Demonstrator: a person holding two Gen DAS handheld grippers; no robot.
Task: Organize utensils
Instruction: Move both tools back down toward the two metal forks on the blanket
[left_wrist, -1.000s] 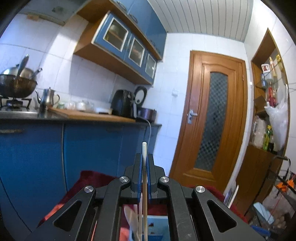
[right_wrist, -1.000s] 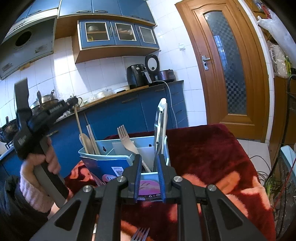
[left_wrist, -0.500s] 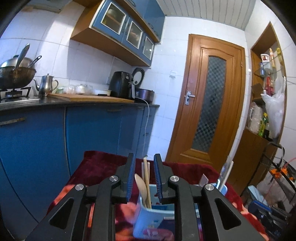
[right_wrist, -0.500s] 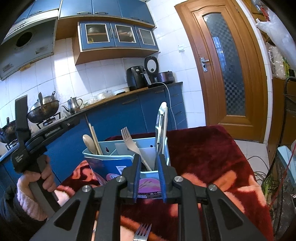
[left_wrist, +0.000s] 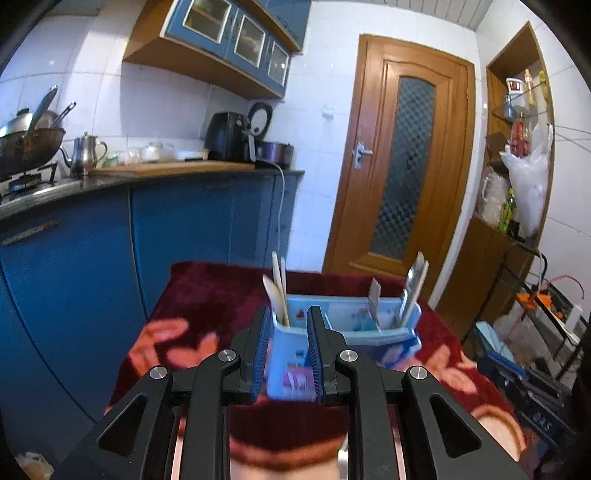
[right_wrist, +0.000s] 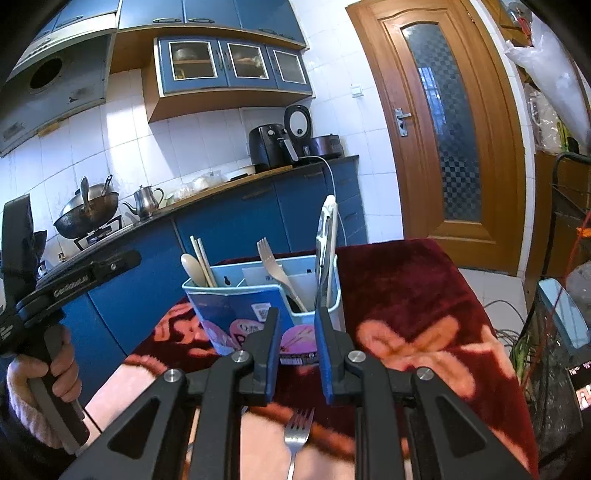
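A light blue utensil holder (left_wrist: 343, 328) (right_wrist: 258, 295) stands on a red patterned cloth. Its left section holds chopsticks (left_wrist: 279, 291) (right_wrist: 203, 262) and a wooden spoon (right_wrist: 192, 268). A wooden fork (right_wrist: 275, 267) and a knife (right_wrist: 325, 243) stand in the other sections. My left gripper (left_wrist: 287, 350) is open and empty, just in front of the holder's left end. My right gripper (right_wrist: 295, 354) is open and empty before the holder. A metal fork (right_wrist: 297, 435) lies on the cloth under the right gripper.
The cloth-covered table (right_wrist: 406, 295) has blue kitchen cabinets (left_wrist: 184, 229) behind and to the left, a wooden door (left_wrist: 402, 166) beyond, and shelves with clutter (left_wrist: 517, 177) on the right. The hand holding the left gripper's handle (right_wrist: 44, 369) shows at the far left.
My left gripper let go of the chopstick into the holder's left section, opened, and drew back and down. The right gripper opened slightly and barely moved.
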